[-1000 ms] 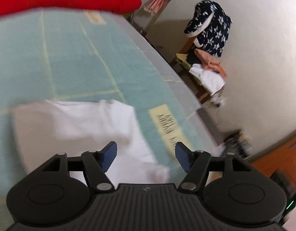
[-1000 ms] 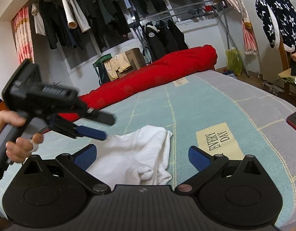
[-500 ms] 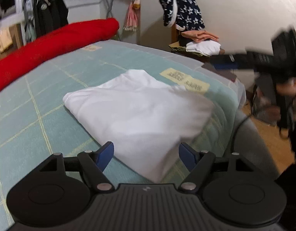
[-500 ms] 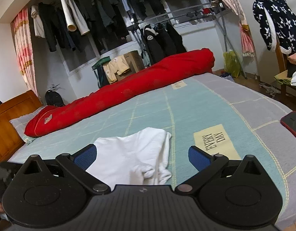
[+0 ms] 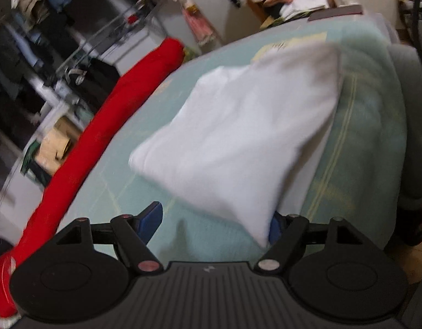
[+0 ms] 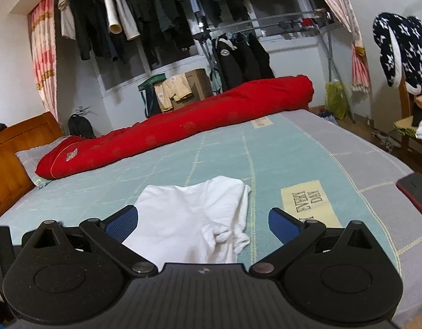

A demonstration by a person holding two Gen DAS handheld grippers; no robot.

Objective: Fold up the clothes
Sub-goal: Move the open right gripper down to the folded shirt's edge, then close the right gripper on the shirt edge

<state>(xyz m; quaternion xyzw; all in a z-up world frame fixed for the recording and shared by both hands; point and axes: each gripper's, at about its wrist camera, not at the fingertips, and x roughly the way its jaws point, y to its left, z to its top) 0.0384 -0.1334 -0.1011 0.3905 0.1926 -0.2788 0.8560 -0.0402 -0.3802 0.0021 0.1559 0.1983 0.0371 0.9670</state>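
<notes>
A folded white garment (image 5: pixel 238 126) lies on the pale green bedspread (image 5: pixel 370 126) near the bed's edge. My left gripper (image 5: pixel 212 223) is low at its nearest corner with its jaws still opening. That corner lies between the fingers and covers part of the right pad, which does not press on it. In the right wrist view the same white garment (image 6: pixel 194 211) shows a bunched edge on its right side. My right gripper (image 6: pixel 202 220) hovers open just above its near end, holding nothing.
A long red rolled quilt (image 6: pixel 183 126) lies along the far side of the bed. A red phone (image 6: pixel 416 192) sits at the bed's right edge, near an "EVERY DAY" patch (image 6: pixel 307 203). A chair with piled clothes (image 6: pixel 402 54) stands right, a wooden headboard (image 6: pixel 8 150) left.
The left gripper swung round, rolled and dropped to the garment's corner, leaving the right wrist view, and its fingers spread a little wider. The right gripper has barely moved.
</notes>
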